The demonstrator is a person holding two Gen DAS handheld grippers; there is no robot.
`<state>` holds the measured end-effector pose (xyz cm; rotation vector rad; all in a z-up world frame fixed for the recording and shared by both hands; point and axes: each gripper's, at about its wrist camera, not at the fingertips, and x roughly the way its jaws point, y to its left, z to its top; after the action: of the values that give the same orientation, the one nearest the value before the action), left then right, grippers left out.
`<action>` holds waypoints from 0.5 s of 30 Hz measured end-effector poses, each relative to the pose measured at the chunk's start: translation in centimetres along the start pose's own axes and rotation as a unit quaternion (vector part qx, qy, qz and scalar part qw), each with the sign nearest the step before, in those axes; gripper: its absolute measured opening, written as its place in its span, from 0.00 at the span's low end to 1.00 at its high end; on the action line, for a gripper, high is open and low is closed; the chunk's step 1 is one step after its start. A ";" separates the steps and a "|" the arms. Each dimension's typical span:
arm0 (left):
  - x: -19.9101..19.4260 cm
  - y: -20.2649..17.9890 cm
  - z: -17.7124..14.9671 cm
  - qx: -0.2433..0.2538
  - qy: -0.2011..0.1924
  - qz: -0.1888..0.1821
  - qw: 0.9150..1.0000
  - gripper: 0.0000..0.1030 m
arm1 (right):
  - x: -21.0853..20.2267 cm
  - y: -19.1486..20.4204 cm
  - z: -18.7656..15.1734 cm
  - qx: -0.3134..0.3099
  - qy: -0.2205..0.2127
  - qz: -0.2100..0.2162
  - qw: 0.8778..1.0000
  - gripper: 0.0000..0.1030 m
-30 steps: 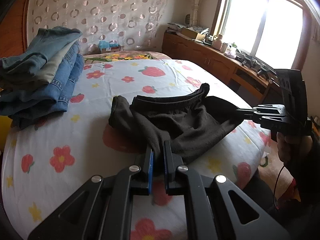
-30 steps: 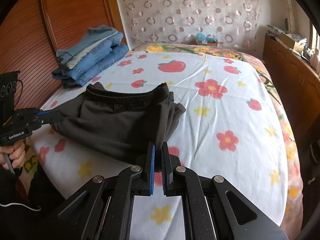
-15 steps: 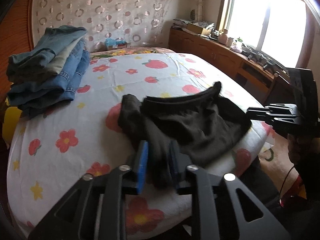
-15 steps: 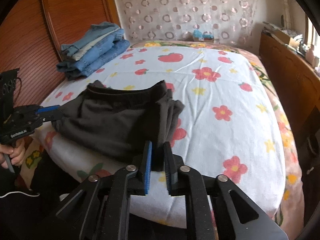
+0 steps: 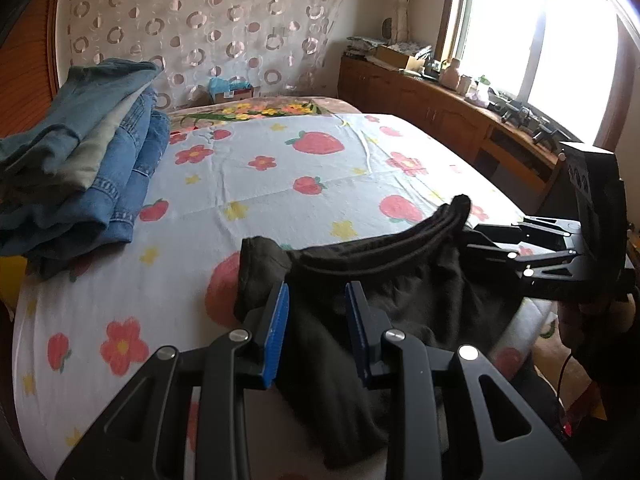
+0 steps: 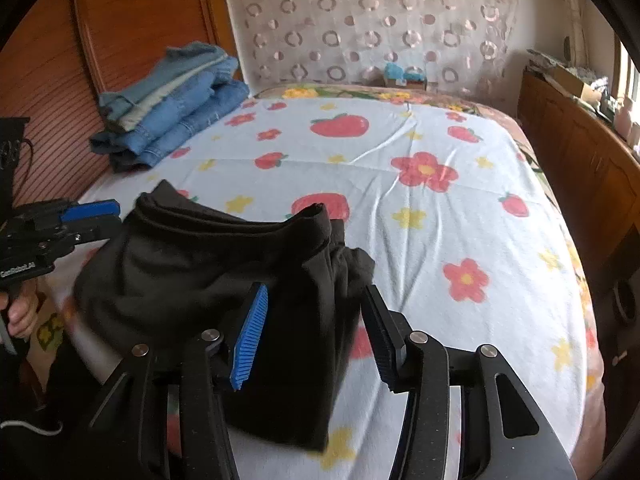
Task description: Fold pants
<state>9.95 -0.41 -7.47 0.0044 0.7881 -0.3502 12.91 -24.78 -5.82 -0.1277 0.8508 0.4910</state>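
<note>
While both pairs of fingers are standing spread apart, the black pants (image 6: 224, 264) are lying bunched on the bed (image 6: 460, 216), running between the left gripper (image 5: 316, 312) and right gripper (image 6: 316, 312). White lettering on the left gripper's body is starting "Cen"; I cannot tell the rest.

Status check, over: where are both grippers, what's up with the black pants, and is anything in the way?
Left gripper open, right gripper open. Black pants bunched at bed edge, between both jaws. Jeans stack clear.

Matt black cloth pants (image 5: 404, 292)
</note>
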 end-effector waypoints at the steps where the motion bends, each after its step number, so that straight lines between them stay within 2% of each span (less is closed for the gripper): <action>1: 0.2 0.1 0.1 0.000 0.001 0.000 1.000 0.27 | 0.5 0.0 0.0 -0.001 0.003 -0.004 1.000 0.53; 4: 1.0 0.3 0.2 -0.002 0.008 0.001 1.000 0.27 | 0.9 0.4 -0.3 -0.013 -0.003 -0.019 1.000 0.64; 7: 1.8 0.6 0.0 -0.006 0.017 0.003 1.000 0.27 | 0.9 0.4 -0.7 -0.015 -0.012 -0.023 1.000 0.68; 15: 2.7 0.9 0.2 -0.007 0.027 -0.008 1.000 0.27 | 0.8 0.3 -1.1 -0.020 -0.030 -0.020 0.999 0.70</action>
<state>12.11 -0.42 -9.37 -0.0063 0.8441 -0.3602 12.46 -24.51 -7.14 -0.1657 0.7782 0.4721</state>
